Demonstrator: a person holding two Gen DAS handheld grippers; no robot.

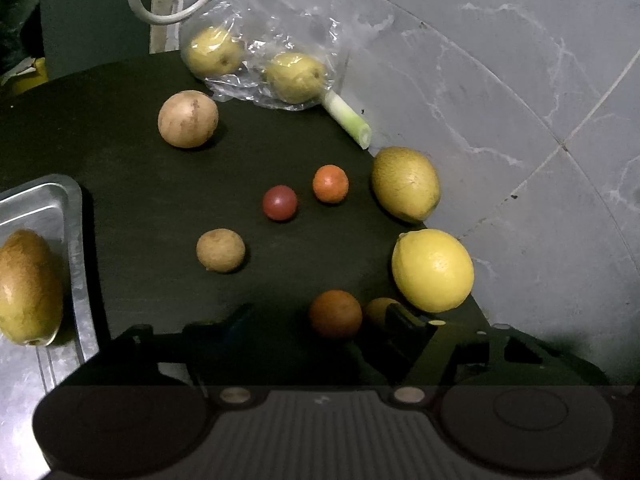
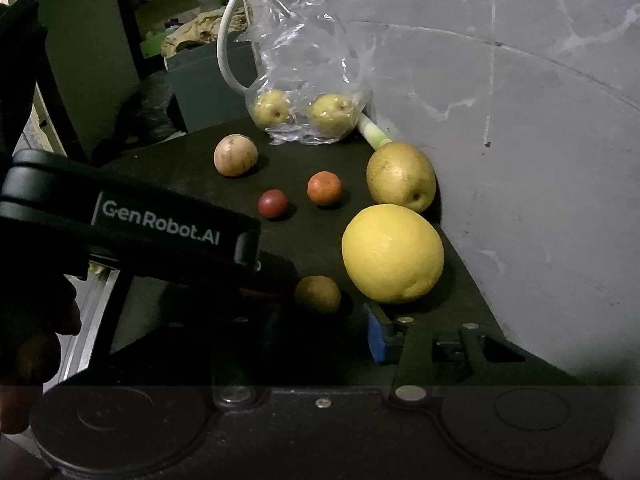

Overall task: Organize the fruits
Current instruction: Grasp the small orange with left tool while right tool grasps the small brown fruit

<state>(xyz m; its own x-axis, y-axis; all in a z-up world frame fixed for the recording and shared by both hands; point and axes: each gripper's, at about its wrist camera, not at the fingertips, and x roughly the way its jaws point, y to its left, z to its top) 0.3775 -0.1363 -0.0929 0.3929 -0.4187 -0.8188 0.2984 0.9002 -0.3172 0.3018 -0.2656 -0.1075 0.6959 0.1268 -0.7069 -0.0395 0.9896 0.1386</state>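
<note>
Fruits lie scattered on a black table (image 1: pixel 160 208). My left gripper (image 1: pixel 320 320) is open, and an orange fruit (image 1: pixel 335 314) sits between its fingers, touching neither. A small yellowish fruit (image 1: pixel 378 308) lies half hidden behind the right finger, beside a lemon (image 1: pixel 433 270). In the right wrist view my right gripper (image 2: pixel 324 332) is open just behind that small fruit (image 2: pixel 318 294), near the lemon (image 2: pixel 393 254). The left gripper's body (image 2: pixel 156 232) crosses in from the left. Further off lie a pear (image 1: pixel 405 184), a red fruit (image 1: pixel 280 202), a small orange fruit (image 1: pixel 330 184) and two brown fruits (image 1: pixel 188 119) (image 1: pixel 220 250).
A metal tray (image 1: pixel 74 216) at the left holds a yellow-brown fruit (image 1: pixel 28 286). At the back, a clear plastic bag (image 1: pixel 280 32) holds two yellow fruits, with a green stalk (image 1: pixel 347 119) and a white cable (image 1: pixel 160 16) beside it. A grey wall (image 1: pixel 520 120) borders the table's right edge.
</note>
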